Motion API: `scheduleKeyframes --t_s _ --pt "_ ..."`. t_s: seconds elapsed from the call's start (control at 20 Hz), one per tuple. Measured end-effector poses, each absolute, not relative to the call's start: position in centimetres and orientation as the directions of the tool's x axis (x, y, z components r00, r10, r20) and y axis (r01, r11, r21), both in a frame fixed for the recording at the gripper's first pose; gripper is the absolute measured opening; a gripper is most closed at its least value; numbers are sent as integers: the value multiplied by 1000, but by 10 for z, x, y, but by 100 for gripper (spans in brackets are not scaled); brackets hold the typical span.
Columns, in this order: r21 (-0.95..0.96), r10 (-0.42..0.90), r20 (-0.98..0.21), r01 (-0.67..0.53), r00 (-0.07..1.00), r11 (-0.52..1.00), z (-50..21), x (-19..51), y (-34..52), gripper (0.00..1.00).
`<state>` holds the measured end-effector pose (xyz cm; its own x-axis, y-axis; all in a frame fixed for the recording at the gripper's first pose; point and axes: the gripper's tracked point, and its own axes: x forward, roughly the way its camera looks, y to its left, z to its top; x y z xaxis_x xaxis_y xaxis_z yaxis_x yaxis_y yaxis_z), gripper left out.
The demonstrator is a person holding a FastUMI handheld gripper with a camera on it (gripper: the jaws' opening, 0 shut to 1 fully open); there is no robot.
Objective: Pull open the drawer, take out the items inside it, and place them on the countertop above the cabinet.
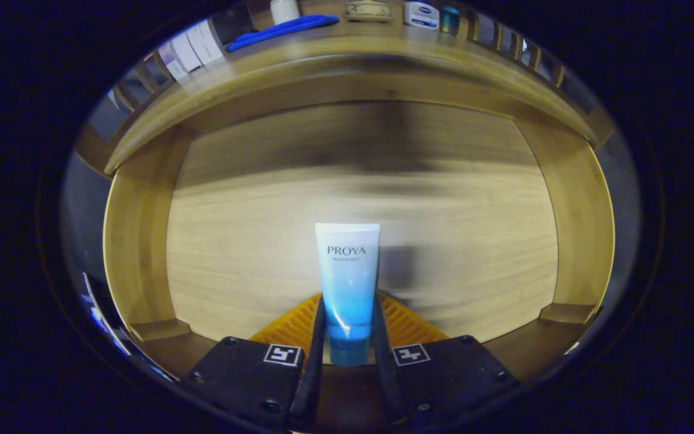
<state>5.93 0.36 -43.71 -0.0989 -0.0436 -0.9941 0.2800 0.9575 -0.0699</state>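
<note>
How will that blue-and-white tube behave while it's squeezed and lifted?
The tube looks like soft plastic, so it probably dents between the hand-held gripper fingers. Its glossy surface may slip. Small, so likely light. Flat-ended, it should hardly roll on the countertop.

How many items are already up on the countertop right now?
5 that I can see on the countertop: a white bottle, a blue strap, a round tin, a white jar, a teal jar. More may be hidden. The gripper holds the tube over the drawer.

Blue-white tube (347,283) — "PROYA" readable; smaller line beneath too small to read.
</note>
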Motion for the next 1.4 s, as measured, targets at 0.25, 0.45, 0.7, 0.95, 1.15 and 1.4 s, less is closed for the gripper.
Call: scheduleKeyframes --t_s 0.25,0.45,0.7,0.95,1.15,1.4 --pt "-16 -6 -999 299 -33 954 -400 70 -3 41" --pt "14 2 -999 291 42 957 -358 86 -7 41" --pt "46 15 -993 262 120 964 -313 114 -10 41" --pt "34 -12 -984 250 177 968 -289 153 -18 41" --pt "48 -4 -978 246 207 968 -285 190 -20 41" --pt "49 -11 -970 239 241 970 -283 237 -20 41"
